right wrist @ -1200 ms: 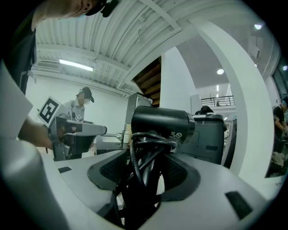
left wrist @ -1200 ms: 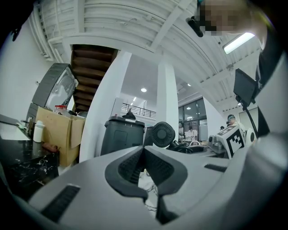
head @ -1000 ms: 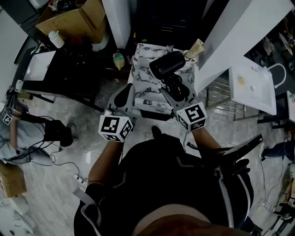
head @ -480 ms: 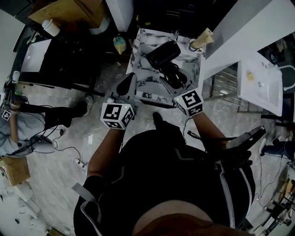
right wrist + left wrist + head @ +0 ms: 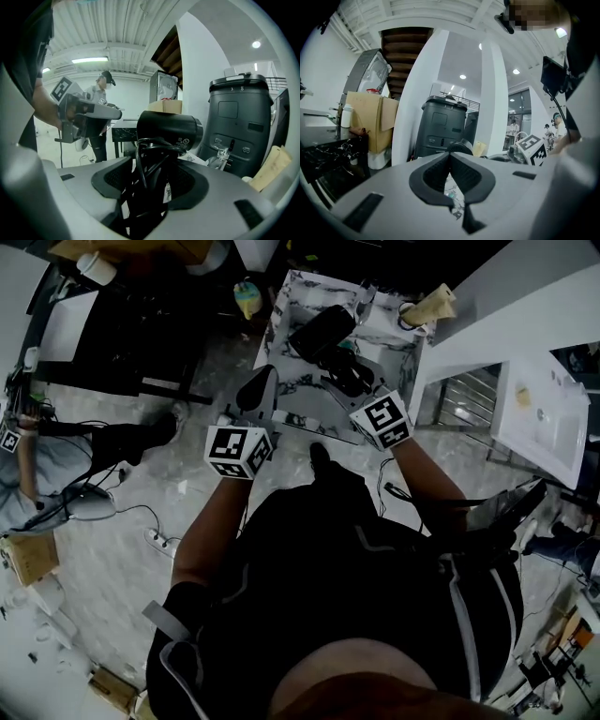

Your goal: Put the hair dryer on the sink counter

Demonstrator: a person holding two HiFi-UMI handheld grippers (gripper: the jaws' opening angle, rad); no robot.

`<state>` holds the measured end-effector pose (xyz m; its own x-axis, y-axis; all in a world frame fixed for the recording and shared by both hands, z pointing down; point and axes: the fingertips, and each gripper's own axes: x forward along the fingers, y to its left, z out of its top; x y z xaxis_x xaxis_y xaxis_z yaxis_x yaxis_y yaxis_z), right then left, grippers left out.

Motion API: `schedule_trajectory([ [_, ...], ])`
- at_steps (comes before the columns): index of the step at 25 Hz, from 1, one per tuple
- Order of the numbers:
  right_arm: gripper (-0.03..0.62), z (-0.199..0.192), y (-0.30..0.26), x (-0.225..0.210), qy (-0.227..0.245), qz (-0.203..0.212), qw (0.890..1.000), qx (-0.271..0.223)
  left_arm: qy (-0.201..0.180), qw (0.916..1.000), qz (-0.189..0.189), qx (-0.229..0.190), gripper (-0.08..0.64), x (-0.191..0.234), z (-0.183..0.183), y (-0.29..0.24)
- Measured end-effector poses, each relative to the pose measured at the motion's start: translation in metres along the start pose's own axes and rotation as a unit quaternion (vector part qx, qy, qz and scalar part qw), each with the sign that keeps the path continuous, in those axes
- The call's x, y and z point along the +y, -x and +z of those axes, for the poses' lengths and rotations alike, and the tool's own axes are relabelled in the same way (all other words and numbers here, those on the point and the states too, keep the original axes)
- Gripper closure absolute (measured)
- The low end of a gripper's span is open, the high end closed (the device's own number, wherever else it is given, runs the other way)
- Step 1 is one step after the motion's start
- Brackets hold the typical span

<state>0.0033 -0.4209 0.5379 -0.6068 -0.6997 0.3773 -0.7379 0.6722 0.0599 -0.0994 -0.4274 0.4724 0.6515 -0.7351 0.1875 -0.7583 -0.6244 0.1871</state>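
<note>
A black hair dryer (image 5: pixel 322 332) hangs over the white marbled sink counter (image 5: pixel 284 341), its cord wound in a bundle round the handle (image 5: pixel 349 379). My right gripper (image 5: pixel 356 390) is shut on that handle and cord; in the right gripper view the dryer barrel (image 5: pixel 169 130) stands above the jaws and the cord (image 5: pixel 145 168) fills the gap of my right gripper (image 5: pixel 149 185). My left gripper (image 5: pixel 260 388) is at the counter's near left edge, shut with nothing in it. In the left gripper view its pads (image 5: pixel 464 176) meet at the tips of my left gripper (image 5: pixel 451 159).
A brown paper bag (image 5: pixel 427 307) stands at the counter's far right beside a white wall (image 5: pixel 506 296). A white basin (image 5: pixel 539 409) lies further right. A yellow-green bottle (image 5: pixel 247 298) sits left of the counter. A dark bin (image 5: pixel 440 126) and a cardboard box (image 5: pixel 370 119) stand behind it. A person (image 5: pixel 33 474) is at the far left.
Both grippers and the hair dryer have moved forward, further over the marbled counter. The right gripper has kept its hold on the dryer; the left has stayed shut.
</note>
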Motion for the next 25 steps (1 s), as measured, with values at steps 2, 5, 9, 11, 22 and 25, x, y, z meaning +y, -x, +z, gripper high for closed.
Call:
schedule_trajectory([
  [2, 0.348, -0.008, -0.008, -0.003, 0.001, 0.010, 1.000, 0.006, 0.000, 1.0000, 0.003, 0.001, 0.553, 0.001, -0.004, -0.006],
  [5, 0.348, -0.020, -0.018, -0.009, 0.003, 0.019, 1.000, 0.016, 0.002, 1.0000, 0.008, 0.005, 0.552, 0.004, -0.012, -0.015],
  [9, 0.348, -0.036, -0.032, -0.017, 0.006, 0.029, 0.999, 0.028, 0.008, 0.9996, 0.019, 0.020, 0.552, 0.009, -0.025, -0.025],
  [11, 0.348, -0.046, -0.039, -0.021, 0.006, 0.033, 0.999, 0.034, 0.014, 0.9994, 0.020, 0.025, 0.552, 0.010, -0.029, -0.030],
  [22, 0.348, -0.111, -0.080, -0.028, -0.019, 0.055, 0.992, 0.109, 0.014, 0.9985, 0.026, 0.047, 0.552, 0.012, -0.052, -0.046],
  [25, 0.348, -0.130, -0.091, -0.028, -0.026, 0.057, 0.990, 0.127, 0.026, 0.9973, 0.035, 0.059, 0.552, 0.018, -0.060, -0.049],
])
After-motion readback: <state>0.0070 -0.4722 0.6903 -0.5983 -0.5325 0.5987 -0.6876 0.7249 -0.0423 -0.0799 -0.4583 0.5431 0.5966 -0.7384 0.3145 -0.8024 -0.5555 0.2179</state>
